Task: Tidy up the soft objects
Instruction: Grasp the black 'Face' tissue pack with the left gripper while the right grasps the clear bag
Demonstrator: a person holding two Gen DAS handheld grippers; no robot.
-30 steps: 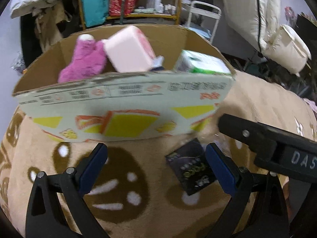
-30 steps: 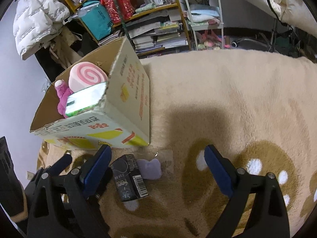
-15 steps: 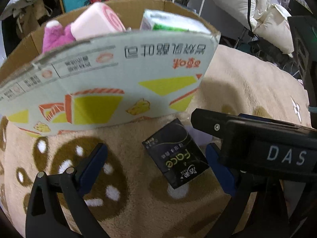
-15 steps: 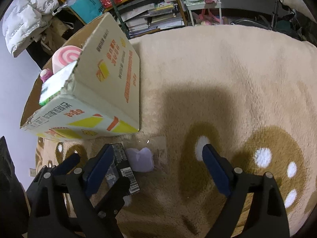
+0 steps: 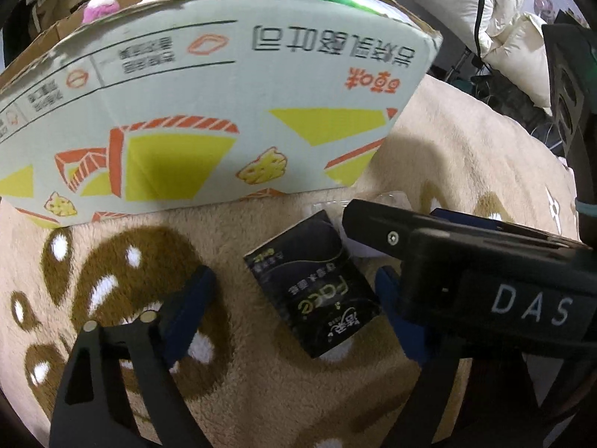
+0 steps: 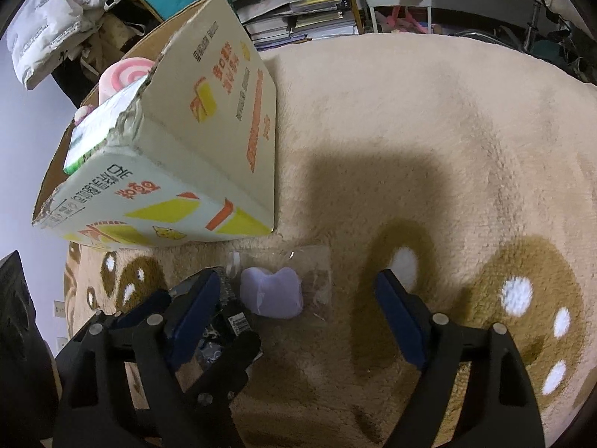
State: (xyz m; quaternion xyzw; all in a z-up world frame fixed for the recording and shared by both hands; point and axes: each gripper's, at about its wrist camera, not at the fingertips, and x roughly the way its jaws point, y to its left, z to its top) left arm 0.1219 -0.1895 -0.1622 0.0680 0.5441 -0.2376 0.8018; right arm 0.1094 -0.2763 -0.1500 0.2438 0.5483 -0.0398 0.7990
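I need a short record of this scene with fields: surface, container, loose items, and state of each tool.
surface: beige plush blanket with brown patches
container: cardboard box, already holding soft items
loose items: black tissue pack; lilac soft piece in a clear bag, both lying in front of the box
left tool: open, has just been closing, astride the black pack, not gripping
right tool: open, has just been closing, astride the lilac piece

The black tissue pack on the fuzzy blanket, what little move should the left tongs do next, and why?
Probably keep closing the left tongs until the pads press the black rectangular tissue pack. The pack lies flat on the beige plush blanket, between the blue pads, which have just been closing but do not yet press it. The printed cardboard box of soft things stands just behind.
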